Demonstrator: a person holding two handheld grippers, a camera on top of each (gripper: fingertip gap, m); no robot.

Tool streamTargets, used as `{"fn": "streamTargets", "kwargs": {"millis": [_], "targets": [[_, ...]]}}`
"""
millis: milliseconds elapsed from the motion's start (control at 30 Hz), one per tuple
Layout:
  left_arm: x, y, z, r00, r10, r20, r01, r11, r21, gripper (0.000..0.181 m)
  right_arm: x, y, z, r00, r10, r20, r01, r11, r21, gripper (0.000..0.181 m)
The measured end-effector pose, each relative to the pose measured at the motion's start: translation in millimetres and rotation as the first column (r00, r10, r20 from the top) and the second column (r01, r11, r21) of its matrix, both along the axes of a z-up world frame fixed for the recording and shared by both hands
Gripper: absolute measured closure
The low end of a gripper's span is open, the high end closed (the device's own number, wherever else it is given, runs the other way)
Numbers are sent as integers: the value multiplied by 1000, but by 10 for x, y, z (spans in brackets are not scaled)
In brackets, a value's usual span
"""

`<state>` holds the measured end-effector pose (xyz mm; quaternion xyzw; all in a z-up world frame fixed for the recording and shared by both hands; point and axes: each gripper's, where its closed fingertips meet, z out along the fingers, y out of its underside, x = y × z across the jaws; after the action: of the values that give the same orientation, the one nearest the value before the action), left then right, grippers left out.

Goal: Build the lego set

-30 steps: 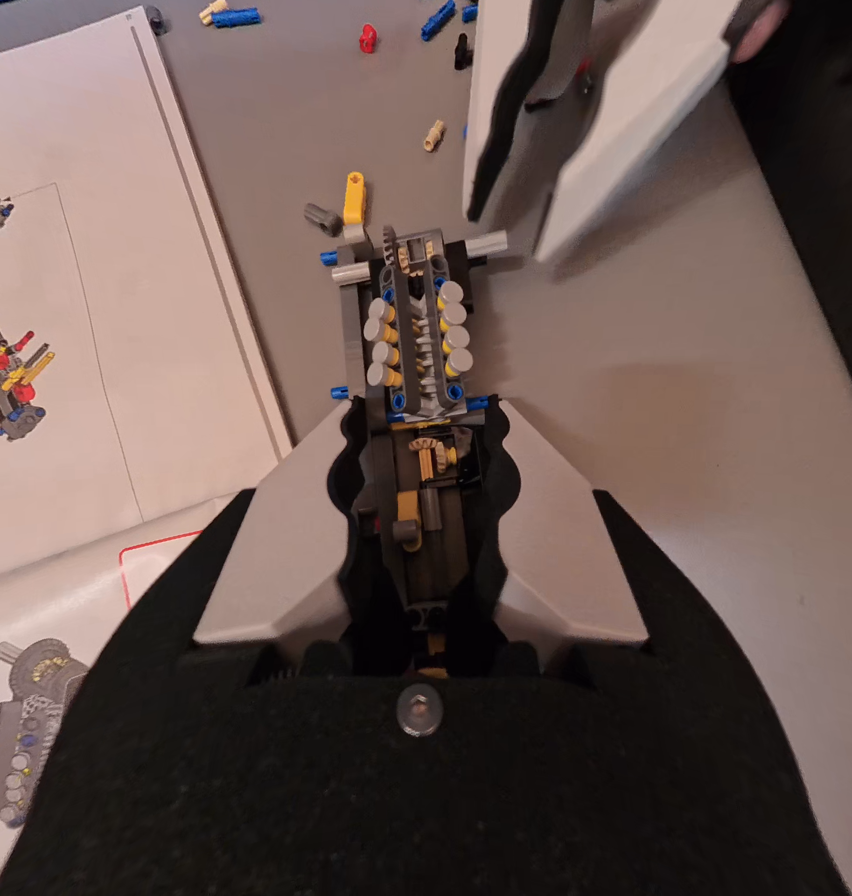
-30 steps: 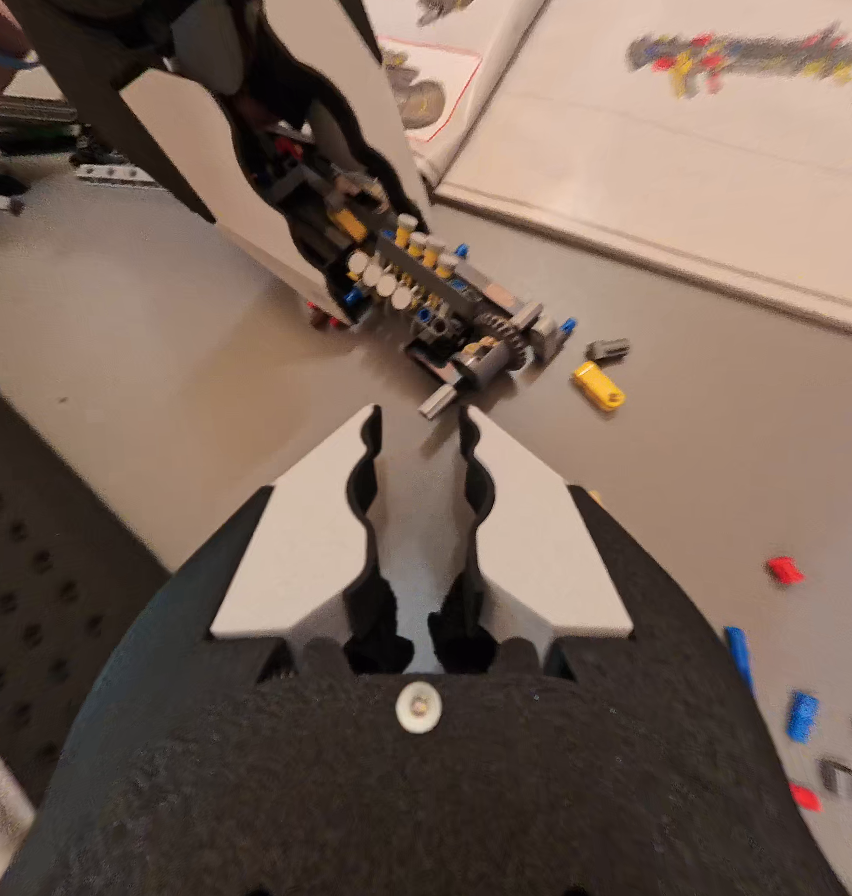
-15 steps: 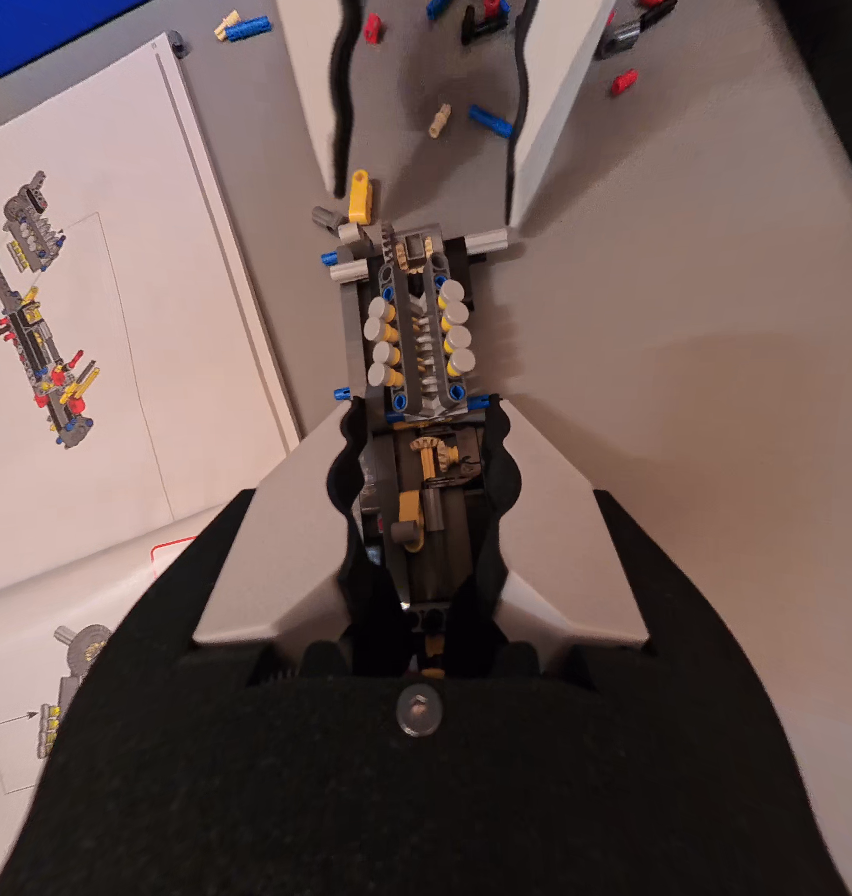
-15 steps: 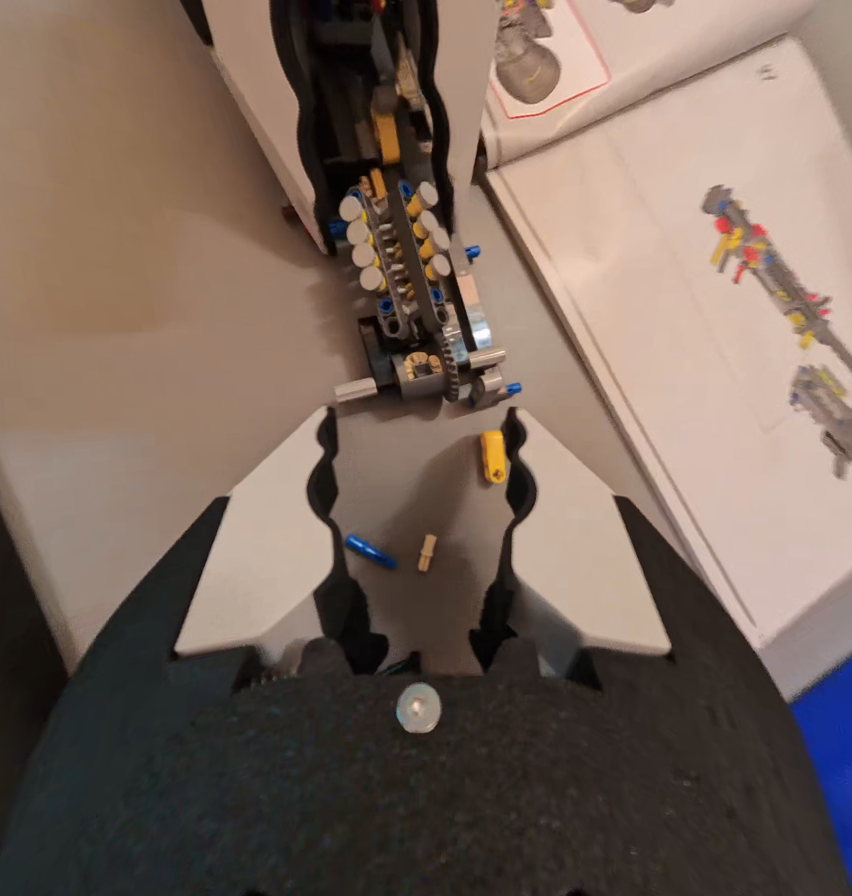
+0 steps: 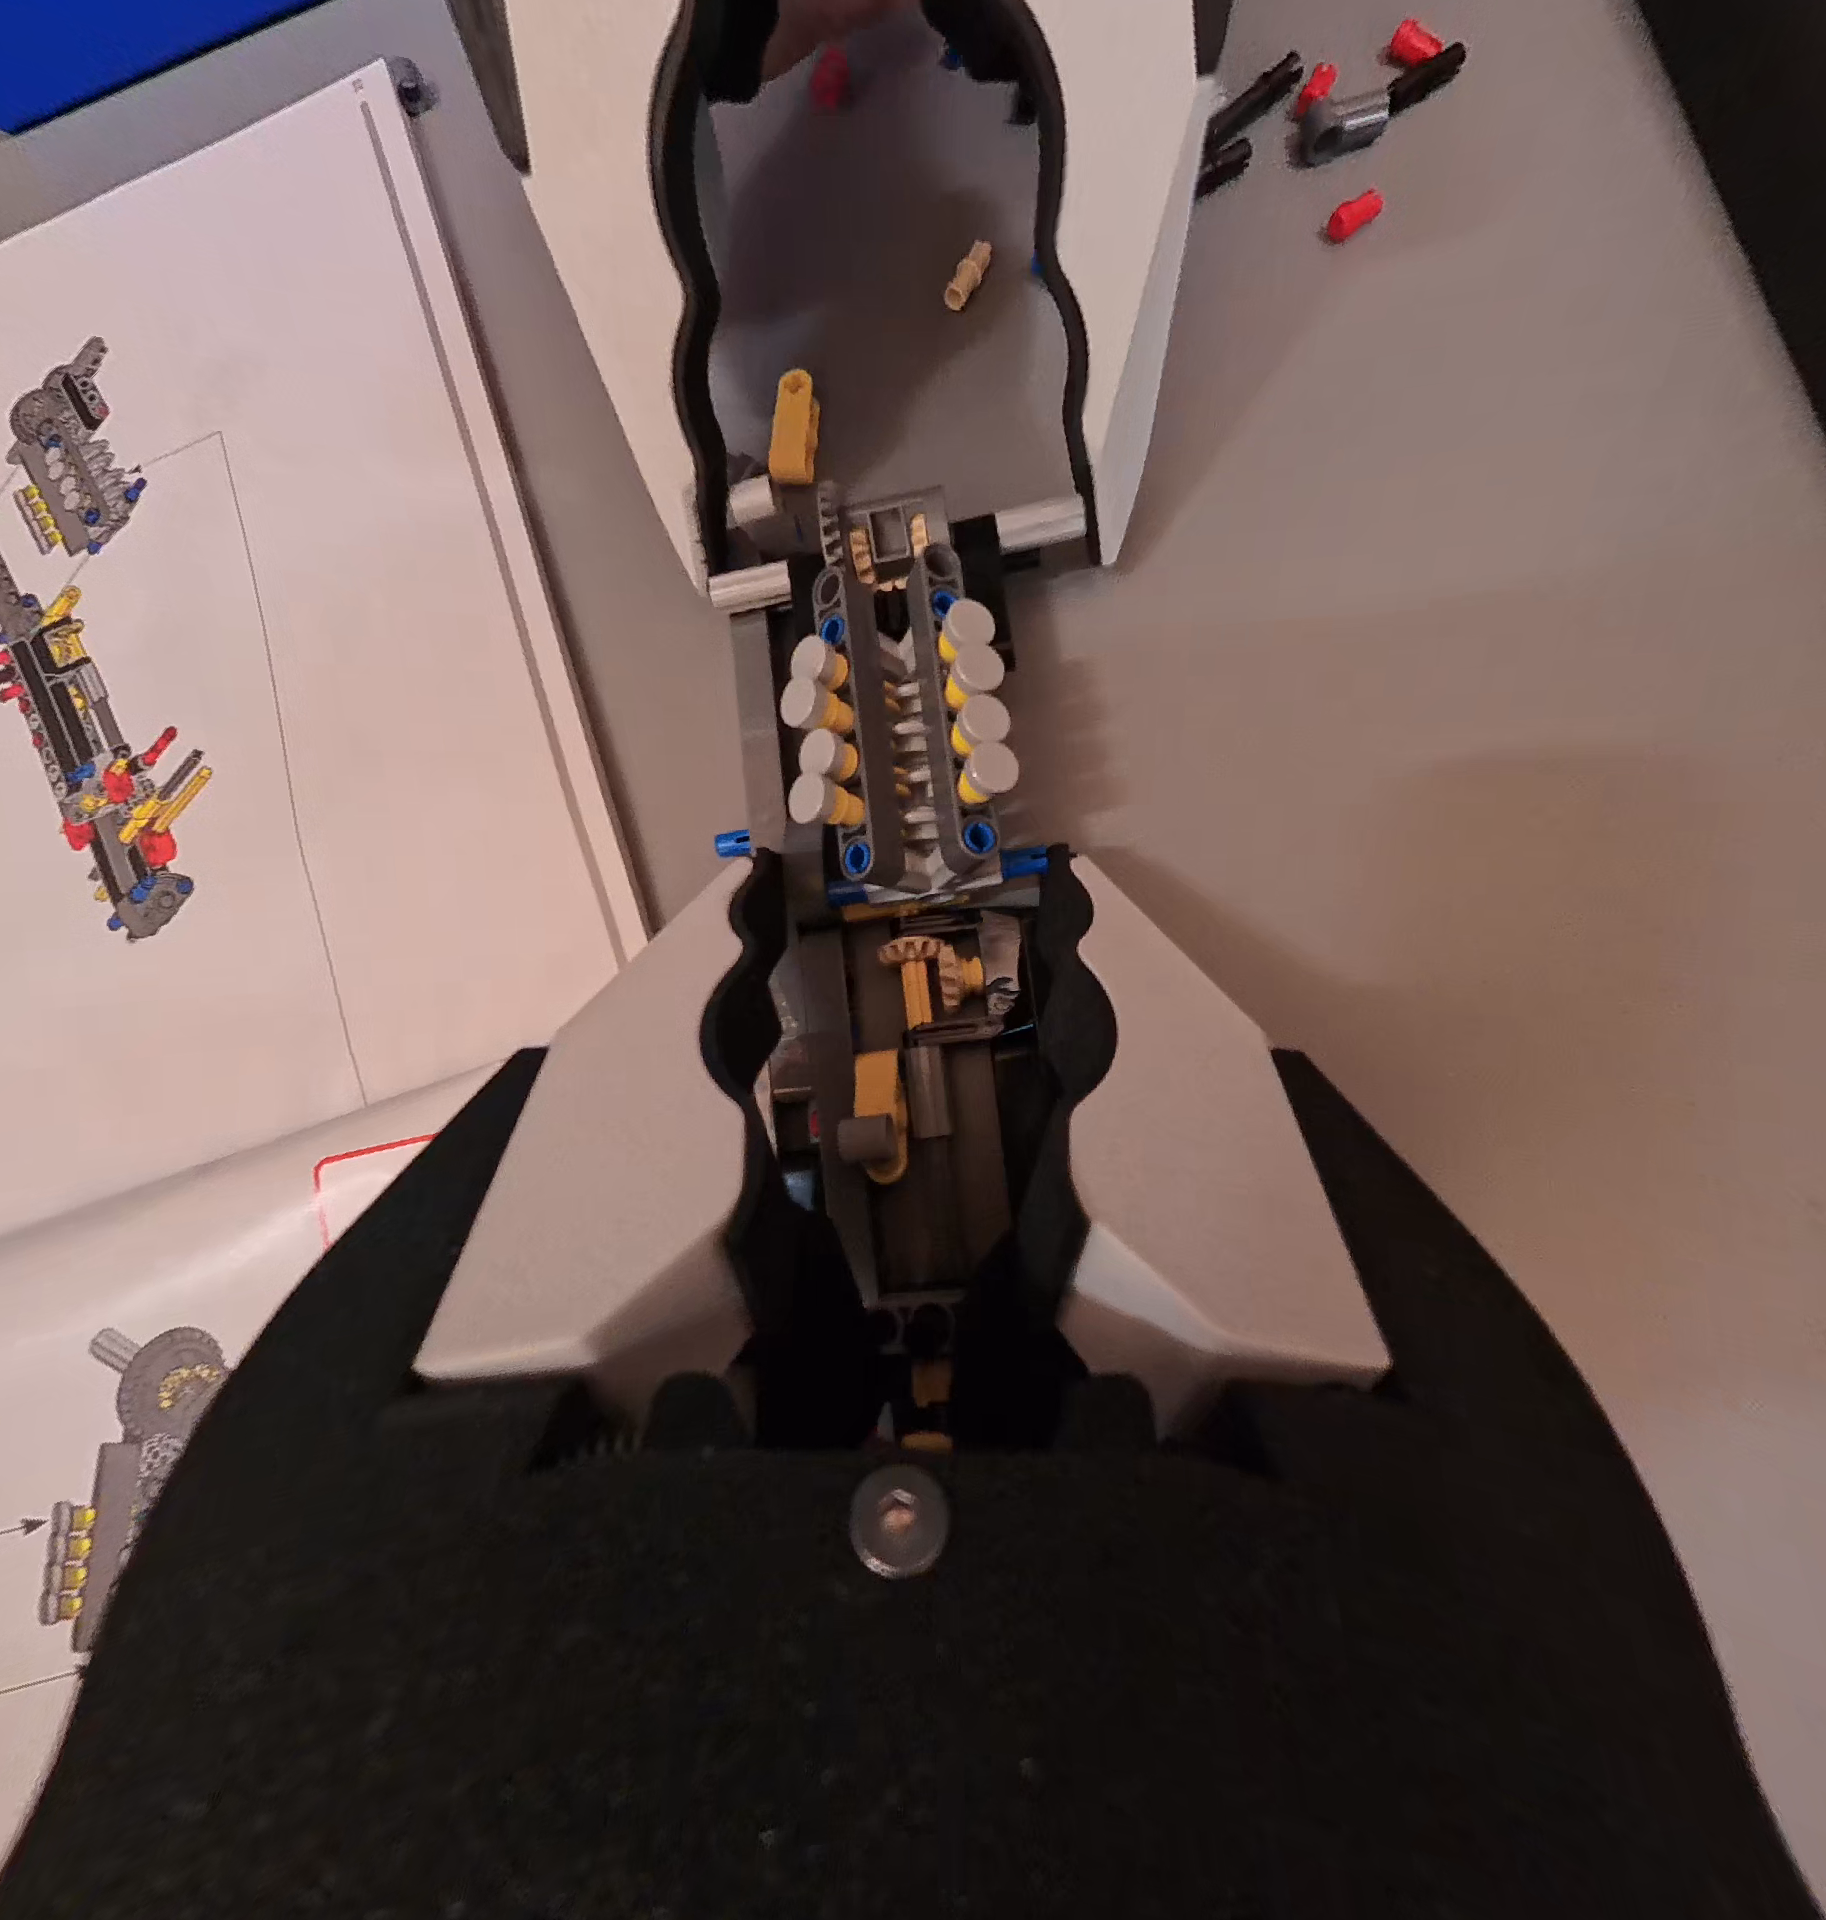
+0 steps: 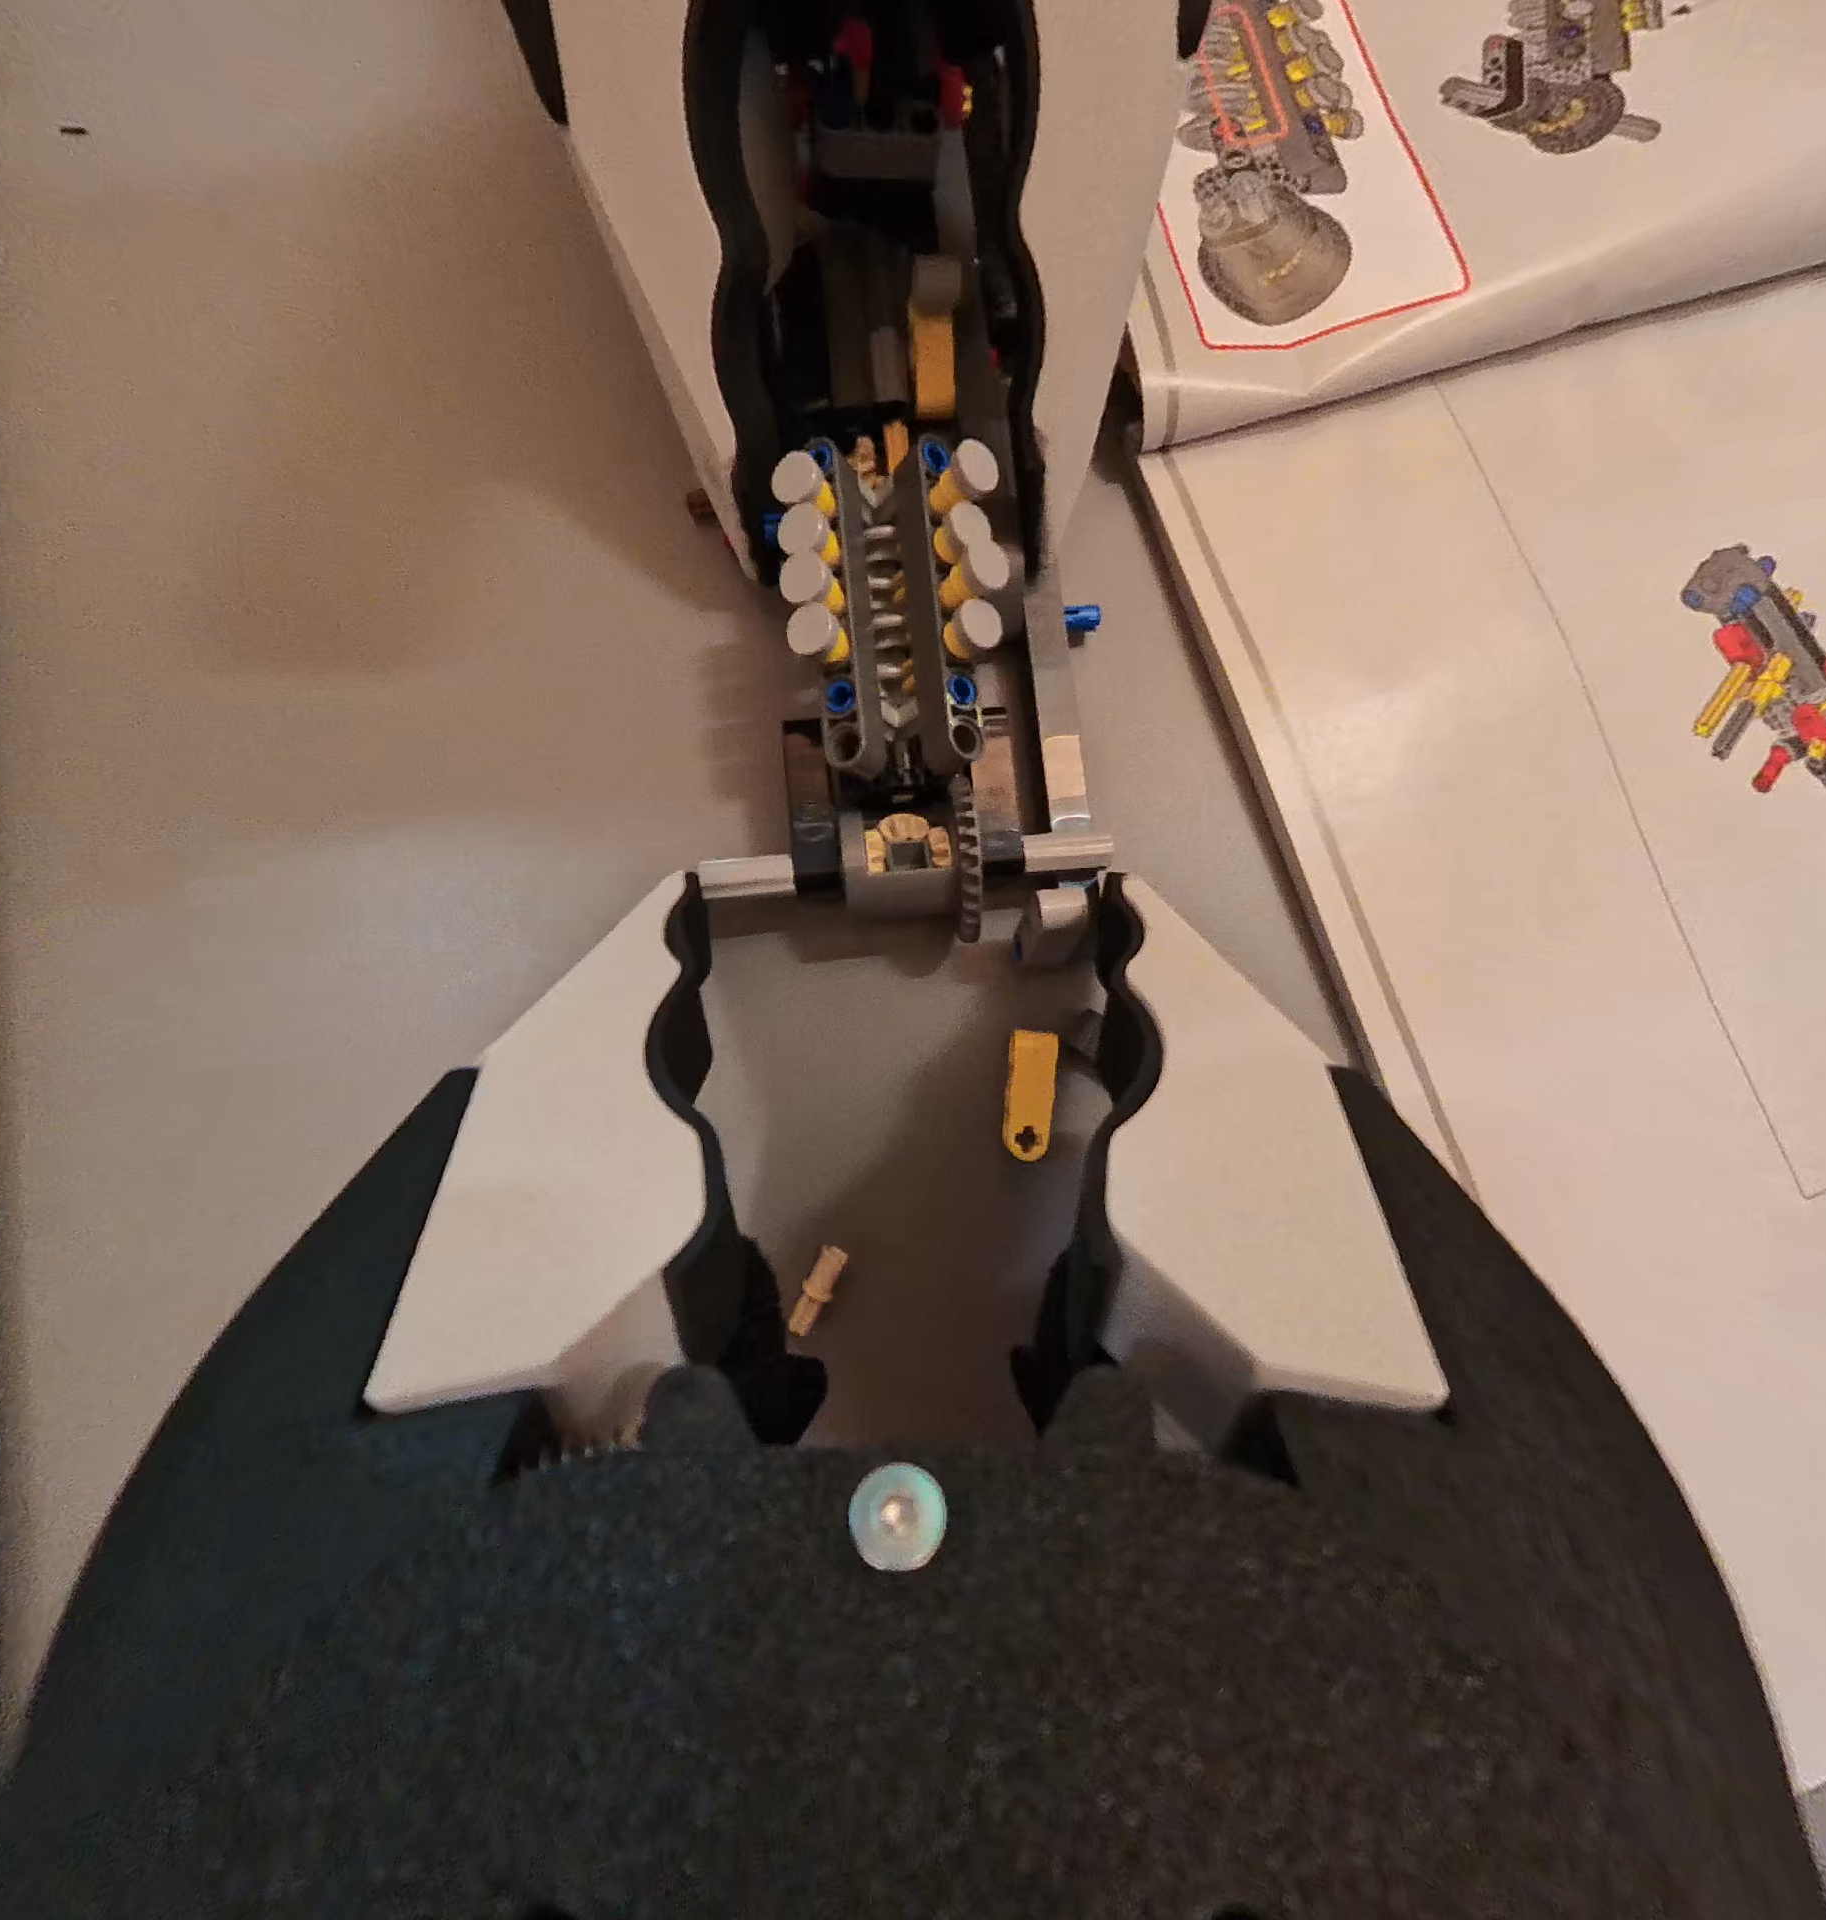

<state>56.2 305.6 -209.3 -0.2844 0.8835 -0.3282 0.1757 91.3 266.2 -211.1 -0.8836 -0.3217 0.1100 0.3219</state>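
Observation:
The long grey Lego chassis (image 5: pixel 904 727) has an engine block with grey-and-yellow pistons and a gear axle at its far end. My left gripper (image 5: pixel 904 873) is shut on its rear part and holds it along the fingers. It also shows in the right wrist view (image 6: pixel 898 644), held by the left gripper (image 6: pixel 893 540). My right gripper (image 6: pixel 901 894) is open and empty, facing the left one. Its fingertips (image 5: pixel 706 561) flank the grey cross axle at the chassis end. A yellow connector (image 6: pixel 1028 1091) and a tan pin (image 6: pixel 817 1288) lie on the table between the right fingers.
The open instruction booklet (image 5: pixel 265 623) lies left of the chassis; in the right wrist view it is (image 6: pixel 1460 727) on the right. Loose red, black and grey parts (image 5: pixel 1345 114) lie at the far right. The table's dark edge runs along the right side. The grippers' ends are close to 6 centimeters from one another. Between my right fingertips and the yellow connector (image 6: pixel 1028 1091) there is roughly 4 centimeters. Seen from the left wrist view (image 5: pixel 794 419) as well.
My right gripper has swung round from the side to face the left one, opened wider and moved in until its tips flank the chassis end. The left gripper keeps its hold.

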Motion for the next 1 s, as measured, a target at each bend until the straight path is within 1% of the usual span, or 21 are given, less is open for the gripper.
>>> {"fn": "streamTargets", "kwargs": {"millis": [200,233,367,500,600,633,667,733,800,1000], "targets": [[-9,-7,9,1000,-13,12,13,1000,-6,134,7,-45,46,993,77,-92,-84,994,-75,108],[-12,-9,10,1000,-17,11,17,1000,-7,134,23,-59,45,993,84,-87,-92,992,-91,108],[-25,-18,25,1000,-25,-3,25,999,-42,134,27,-62,45,996,80,-49,-84,993,-79,112],[-36,-26,23,999,-35,-18,34,998,-57,133,66,-8,-6,996,81,22,-80,997,-21,126],[-32,-25,19,999,-34,-17,33,998,-54,134,50,21,-29,996,88,-6,-88,996,-13,129],[-23,-20,19,999,-28,-16,27,998,-54,134,42,19,-28,996,90,-15,-90,996,-14,128],[-14,-15,18,1000,-20,-16,19,998,-53,134,30,7,-29,995,93,-21,-94,995,-20,121],[0,-5,13,1000,-8,-8,8,999,-43,134,31,9,-38,996,91,2,-91,996,-23,114],[5,-1,8,1000,-7,4,7,1000,-28,134,16,16,-33,995,94,16,-94,996,-11,114],[8,3,-3,1000,-12,24,12,1000,-3,134,2,20,-33,995,101,-1,-101,995,4,114]]}}
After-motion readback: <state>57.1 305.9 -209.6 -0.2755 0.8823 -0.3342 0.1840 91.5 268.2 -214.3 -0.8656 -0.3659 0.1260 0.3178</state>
